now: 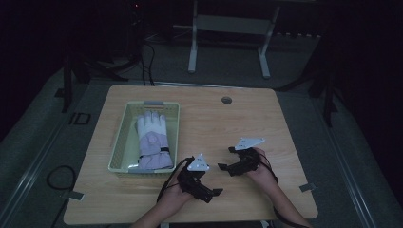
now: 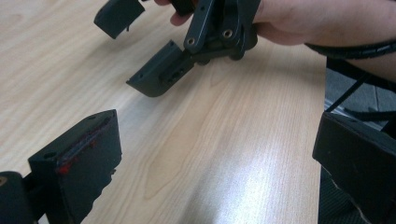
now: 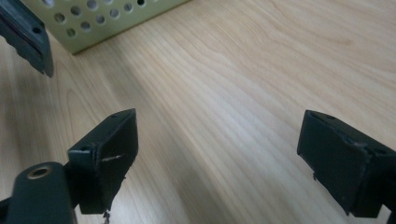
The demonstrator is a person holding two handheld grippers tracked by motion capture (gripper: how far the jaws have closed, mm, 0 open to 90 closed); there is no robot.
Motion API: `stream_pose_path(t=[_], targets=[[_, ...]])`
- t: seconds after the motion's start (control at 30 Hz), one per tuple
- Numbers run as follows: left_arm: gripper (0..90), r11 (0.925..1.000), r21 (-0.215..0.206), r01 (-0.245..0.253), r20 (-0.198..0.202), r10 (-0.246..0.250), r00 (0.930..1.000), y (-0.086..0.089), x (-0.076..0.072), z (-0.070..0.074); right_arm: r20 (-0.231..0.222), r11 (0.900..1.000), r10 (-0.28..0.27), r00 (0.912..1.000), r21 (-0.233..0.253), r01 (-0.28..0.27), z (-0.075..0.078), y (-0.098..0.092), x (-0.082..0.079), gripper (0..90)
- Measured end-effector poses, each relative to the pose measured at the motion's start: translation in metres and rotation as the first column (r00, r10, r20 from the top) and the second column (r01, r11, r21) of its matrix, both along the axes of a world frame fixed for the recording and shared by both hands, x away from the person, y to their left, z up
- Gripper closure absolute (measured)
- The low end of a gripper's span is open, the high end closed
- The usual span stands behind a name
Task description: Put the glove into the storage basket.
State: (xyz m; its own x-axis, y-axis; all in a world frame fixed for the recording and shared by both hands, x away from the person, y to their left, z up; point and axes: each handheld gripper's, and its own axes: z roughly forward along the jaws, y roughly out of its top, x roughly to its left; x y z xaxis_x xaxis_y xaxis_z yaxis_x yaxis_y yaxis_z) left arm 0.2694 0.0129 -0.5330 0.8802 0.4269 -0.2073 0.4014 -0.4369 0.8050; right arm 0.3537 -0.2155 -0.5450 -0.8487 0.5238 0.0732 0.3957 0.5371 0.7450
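Both grippers are held near the table's (image 1: 228, 123) front edge, the left gripper (image 1: 215, 192) and right gripper (image 1: 224, 158) each spread wide with nothing between the jaws. A white glove (image 1: 153, 140) is seen lying in the pale basket (image 1: 119, 142) toward the left edge. A collision could be caused by the jaws pointing at each other. The glove's cuff end is poorly made out in the dim light.

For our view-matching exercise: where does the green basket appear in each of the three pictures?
High view: the basket sits left of centre on the table, a glove inside.
Left gripper view: I find no basket.
Right gripper view: its perforated wall crosses the top left.
Shared landmark: the wooden table.
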Motion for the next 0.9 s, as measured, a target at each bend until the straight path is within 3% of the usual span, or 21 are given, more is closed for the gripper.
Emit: stream_pose_path(t=[0.2, 0.4, 0.5, 0.63, 0.8, 0.9], targets=[[1.5, 0.9995, 0.012, 0.029, 0.004, -0.03, 0.9996, -0.01, -0.002, -0.011, 0.006, 1.0, -0.014, 0.9999, -0.022, 0.014, -0.008, -0.016, -0.006, 12.4], [1.5, 0.9991, 0.022, 0.035, 0.012, -0.035, 0.9993, -0.018, -0.002, -0.022, -0.003, 0.999, -0.048, 0.9989, 0.024, 0.048, -0.012, -0.035, -0.01, 13.2], [1.5, 0.9991, 0.023, 0.036, 0.007, -0.036, 0.9993, -0.02, -0.001, -0.028, 0.033, 0.996, -0.074, 0.9967, 0.051, 0.073, -0.011, -0.044, -0.015, 13.2], [1.5, 0.9989, 0.025, 0.041, 0.01, -0.041, 0.9991, -0.023, -0.002, -0.032, 0.062, 0.995, -0.091, 0.994, 0.056, 0.087, -0.01, -0.054, -0.021, 13.2], [1.5, 0.9983, 0.037, 0.046, 0.016, -0.047, 0.9988, -0.025, -0.004, -0.036, 0.061, 0.991, -0.111, 0.992, 0.085, 0.106, -0.006, -0.07, -0.028, 13.2], [1.5, 0.9982, 0.037, 0.048, 0.018, -0.048, 0.9987, -0.025, -0.005, -0.037, 0.066, 0.99, -0.13, 0.9894, 0.067, 0.125, -0.009, -0.078, -0.031, 13.2]])
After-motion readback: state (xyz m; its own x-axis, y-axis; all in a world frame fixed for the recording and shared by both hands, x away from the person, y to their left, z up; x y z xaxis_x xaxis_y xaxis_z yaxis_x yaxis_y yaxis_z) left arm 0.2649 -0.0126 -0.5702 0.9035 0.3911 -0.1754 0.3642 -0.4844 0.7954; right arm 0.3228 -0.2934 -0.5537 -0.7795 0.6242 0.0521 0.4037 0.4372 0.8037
